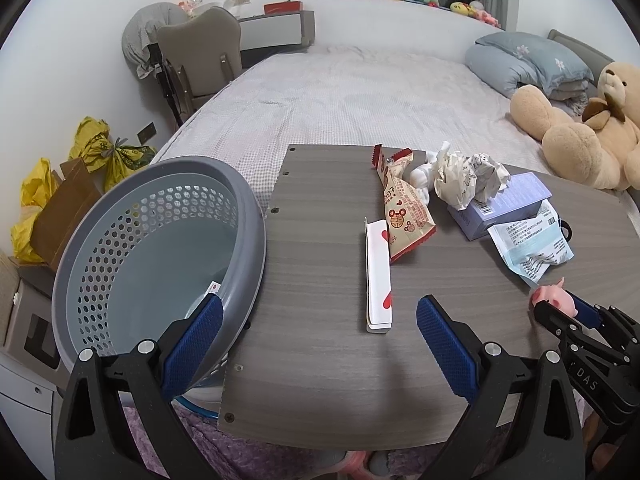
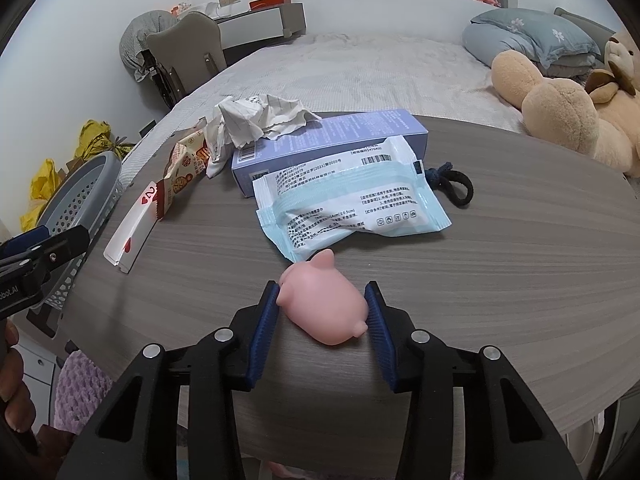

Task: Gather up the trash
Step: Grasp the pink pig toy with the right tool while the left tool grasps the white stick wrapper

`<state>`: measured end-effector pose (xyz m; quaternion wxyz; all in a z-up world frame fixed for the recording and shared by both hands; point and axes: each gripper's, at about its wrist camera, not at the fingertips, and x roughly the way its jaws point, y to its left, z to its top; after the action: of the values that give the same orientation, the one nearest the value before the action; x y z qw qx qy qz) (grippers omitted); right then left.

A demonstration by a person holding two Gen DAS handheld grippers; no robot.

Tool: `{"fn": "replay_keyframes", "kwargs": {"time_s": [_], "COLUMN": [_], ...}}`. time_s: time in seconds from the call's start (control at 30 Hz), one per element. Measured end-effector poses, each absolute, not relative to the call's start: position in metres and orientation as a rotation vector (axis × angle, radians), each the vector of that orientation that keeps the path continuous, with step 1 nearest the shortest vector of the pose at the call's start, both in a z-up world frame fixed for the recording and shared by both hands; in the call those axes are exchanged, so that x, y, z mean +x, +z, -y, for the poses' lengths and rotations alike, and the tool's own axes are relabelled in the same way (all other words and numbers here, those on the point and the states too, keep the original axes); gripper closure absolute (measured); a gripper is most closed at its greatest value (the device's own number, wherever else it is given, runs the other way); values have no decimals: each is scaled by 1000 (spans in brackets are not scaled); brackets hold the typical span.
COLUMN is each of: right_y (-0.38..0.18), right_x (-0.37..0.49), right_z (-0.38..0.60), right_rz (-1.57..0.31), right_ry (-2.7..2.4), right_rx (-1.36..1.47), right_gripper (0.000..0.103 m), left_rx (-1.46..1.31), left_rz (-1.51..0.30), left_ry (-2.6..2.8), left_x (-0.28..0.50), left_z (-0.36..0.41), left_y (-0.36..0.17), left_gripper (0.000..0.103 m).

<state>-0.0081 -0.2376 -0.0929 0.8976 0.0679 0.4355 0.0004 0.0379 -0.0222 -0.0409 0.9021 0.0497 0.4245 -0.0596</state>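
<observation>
matt wood-grain table (image 2: 500,280), smooth rubbery pink pig (image 2: 326,308), crumpled paper (image 2: 256,120).

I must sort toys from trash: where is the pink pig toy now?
In the right wrist view, the pink pig toy lies on the table's near edge, between the right gripper's pads, just before the mask packet.

Both wrist views tilt down, close over the table (image 1: 320,360), sharing its trash and the bed (image 2: 360,64).
</observation>
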Motion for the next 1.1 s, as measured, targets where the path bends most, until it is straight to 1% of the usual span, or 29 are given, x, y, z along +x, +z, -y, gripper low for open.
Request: {"fn": "replay_keyframes", "kwargs": {"time_s": [0.37,0.7,0.83,0.97,1.1], "right_y": [-77,-71,-70,-70,-70], "right_x": [-16,-21,-22,-22,-23], "right_z": [250,257,259,260,260], "right_rz": [-866,-848,-844,-841,-840], "right_ry": [17,35,38,43,47], "right_rx": [194,225,238,246,249], "right_gripper": [61,61,61,61,61], "left_rx": [113,129,138,133,128], "left_rz": [-903,-917,-937,-956,-971], "left_ry": [-145,-162,-167,-173,-183], "left_x": [44,66,73,77,79], "left_z": [33,54,59,61,63], "left_y": [-51,-63,-70,-75,-79], "left_gripper": [7,8,18,24,36]}}
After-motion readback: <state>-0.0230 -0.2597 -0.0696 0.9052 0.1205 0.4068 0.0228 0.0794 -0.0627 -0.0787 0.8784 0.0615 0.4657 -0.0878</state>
